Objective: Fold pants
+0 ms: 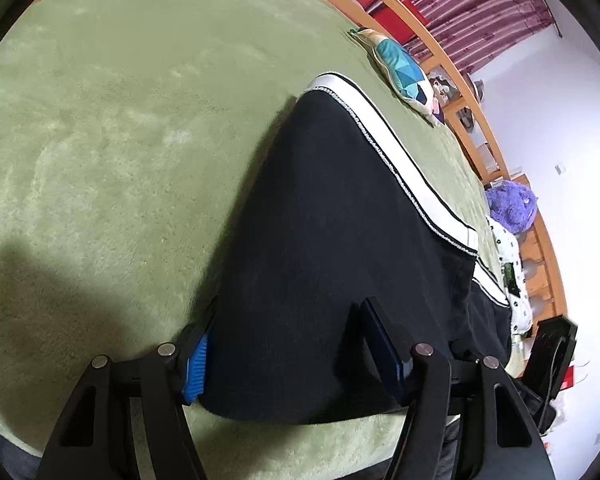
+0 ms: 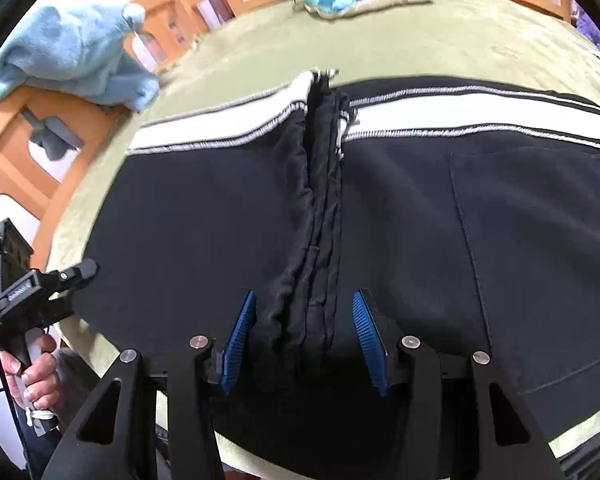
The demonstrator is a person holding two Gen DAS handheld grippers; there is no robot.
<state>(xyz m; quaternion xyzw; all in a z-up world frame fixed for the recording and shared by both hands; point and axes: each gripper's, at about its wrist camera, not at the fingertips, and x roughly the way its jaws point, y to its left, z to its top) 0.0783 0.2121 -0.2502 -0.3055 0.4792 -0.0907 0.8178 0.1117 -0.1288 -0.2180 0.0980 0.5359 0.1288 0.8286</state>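
Black pants [image 1: 324, 248] with a white side stripe [image 1: 396, 136] lie on a green blanket [image 1: 120, 140]. My left gripper [image 1: 296, 344] is open, its blue-padded fingers [image 1: 196, 368] standing either side of the near end of the folded pants. In the right wrist view the pants [image 2: 204, 216] lie flat with a bunched fold ridge [image 2: 320, 200] running down the middle. My right gripper [image 2: 304, 336] is open, its blue pads [image 2: 240, 336] on each side of that ridge. The left gripper [image 2: 40, 284], held in a hand, shows at the left of that view.
A light blue plush cloth [image 2: 72, 52] lies at the blanket's far left corner. A blue patterned cushion [image 1: 404, 68] and a purple plush toy [image 1: 510, 204] lie near the wooden bed rail [image 1: 460, 76]. A dotted white cloth [image 1: 512, 272] lies beyond the pants.
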